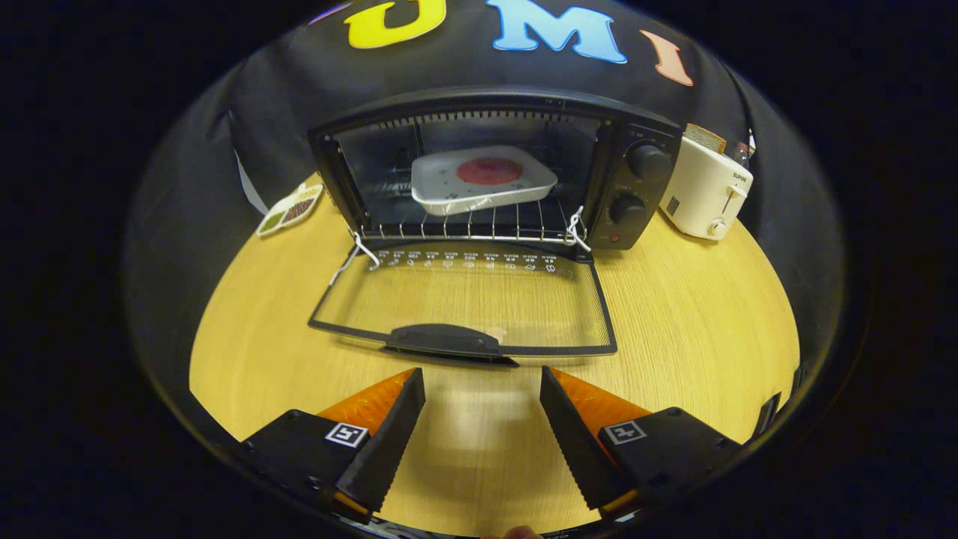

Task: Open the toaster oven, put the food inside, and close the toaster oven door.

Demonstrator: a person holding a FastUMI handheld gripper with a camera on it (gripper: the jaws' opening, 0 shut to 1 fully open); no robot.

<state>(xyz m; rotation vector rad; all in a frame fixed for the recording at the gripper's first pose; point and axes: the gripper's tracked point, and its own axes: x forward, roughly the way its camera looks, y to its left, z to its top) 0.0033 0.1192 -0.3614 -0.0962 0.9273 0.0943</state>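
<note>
Gripper view. The tool (483,374) hangs above the wooden worktop (696,329) with its fingers spread wide and nothing between them; bare worktop shows in the gap.

Just ahead of the fingertips lies the toaster oven door (464,303), folded fully down and flat toward the tool, its dark handle (443,340) nearest the fingers. The glass pane lets the wood grain show through.

Beyond the door stands the toaster oven (494,168), cavity open. On its wire rack (464,224) sits a white tray (483,181), set at a slight angle, carrying a round red piece of food (490,171) at its middle. Two dark knobs (638,183) stand one above the other on the oven's right-hand panel.

Beside the oven on the knob side stands a white toaster (703,191), close to but apart from the oven, with a slice of bread (705,138) rising from its top.

On the oven's other side a small divided dish (290,209) with dark and green contents lies on the worktop near the booth wall.
</note>
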